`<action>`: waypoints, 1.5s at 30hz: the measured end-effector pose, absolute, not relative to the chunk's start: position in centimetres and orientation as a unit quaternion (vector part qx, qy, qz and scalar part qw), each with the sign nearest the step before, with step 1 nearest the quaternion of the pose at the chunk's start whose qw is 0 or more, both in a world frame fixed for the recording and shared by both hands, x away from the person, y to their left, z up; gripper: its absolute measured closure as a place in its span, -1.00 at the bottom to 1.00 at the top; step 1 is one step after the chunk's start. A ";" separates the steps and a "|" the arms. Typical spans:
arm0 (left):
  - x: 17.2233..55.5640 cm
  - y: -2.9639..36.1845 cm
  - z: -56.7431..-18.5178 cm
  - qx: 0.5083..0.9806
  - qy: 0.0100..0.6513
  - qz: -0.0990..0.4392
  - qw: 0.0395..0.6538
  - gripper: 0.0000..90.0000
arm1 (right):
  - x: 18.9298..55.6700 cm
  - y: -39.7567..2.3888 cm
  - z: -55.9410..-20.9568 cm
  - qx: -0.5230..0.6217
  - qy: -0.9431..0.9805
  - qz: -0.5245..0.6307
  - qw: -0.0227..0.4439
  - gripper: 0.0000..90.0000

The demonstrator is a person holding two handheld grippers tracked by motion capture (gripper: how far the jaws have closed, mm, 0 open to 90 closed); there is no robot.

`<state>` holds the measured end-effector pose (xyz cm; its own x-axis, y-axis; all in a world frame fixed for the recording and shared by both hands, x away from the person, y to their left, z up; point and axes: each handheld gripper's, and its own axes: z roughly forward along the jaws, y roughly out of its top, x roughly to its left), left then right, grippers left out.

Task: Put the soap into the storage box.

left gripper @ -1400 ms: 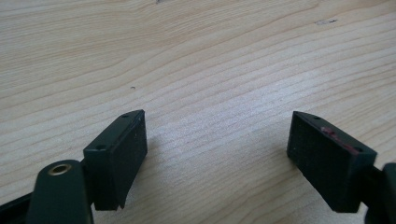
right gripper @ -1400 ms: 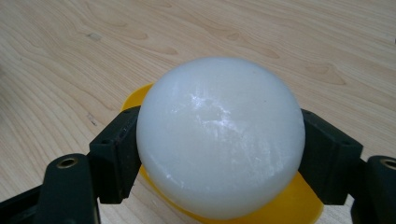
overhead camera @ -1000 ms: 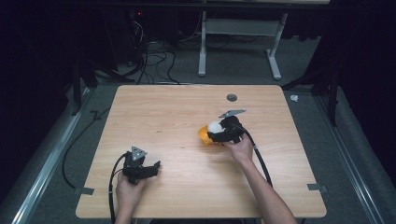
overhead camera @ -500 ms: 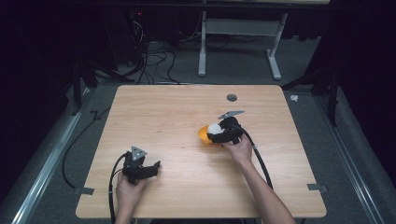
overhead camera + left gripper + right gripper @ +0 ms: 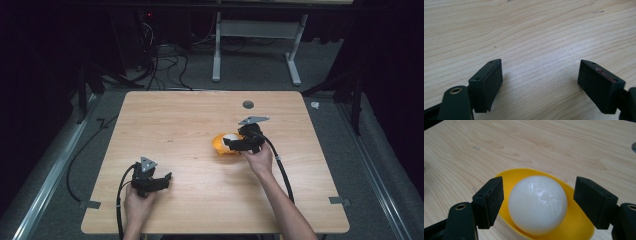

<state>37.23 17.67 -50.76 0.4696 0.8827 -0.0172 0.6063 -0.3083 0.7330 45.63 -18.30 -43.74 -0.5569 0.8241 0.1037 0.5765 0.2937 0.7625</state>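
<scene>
Almost nothing has moved since a moment ago; both hands sit in the same spots, and the right gripper [image 5: 537,202] has just been closing its jaws a little. It is open, with small gaps on both sides of the white ball [image 5: 537,205] between its jaws. That ball sits in the yellow bowl [image 5: 574,225] under the gripper, so grabbing it is not done yet. Wide wooden table [image 5: 175,125] lies all around, and nothing blocks the way. Far to its side, the left gripper [image 5: 540,82] is open over bare wood.
</scene>
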 end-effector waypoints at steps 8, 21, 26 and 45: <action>37.2 17.7 -50.8 0.784 0.475 0.199 0.347 -0.54 | 45.1 -19.1 -42.8 0.445 0.778 0.411 0.165 -0.41; 37.2 17.7 -50.8 0.784 0.475 0.200 0.347 -0.55 | 44.4 -20.2 -41.8 0.444 0.772 0.423 0.169 -0.40; 37.2 17.7 -50.8 0.784 0.475 0.199 0.347 -0.55 | 44.0 -20.5 -41.5 0.442 0.771 0.425 0.173 -0.40; 37.2 17.7 -50.8 0.784 0.475 0.199 0.347 -0.55 | 42.8 -22.0 -40.3 0.444 0.764 0.429 0.187 -0.39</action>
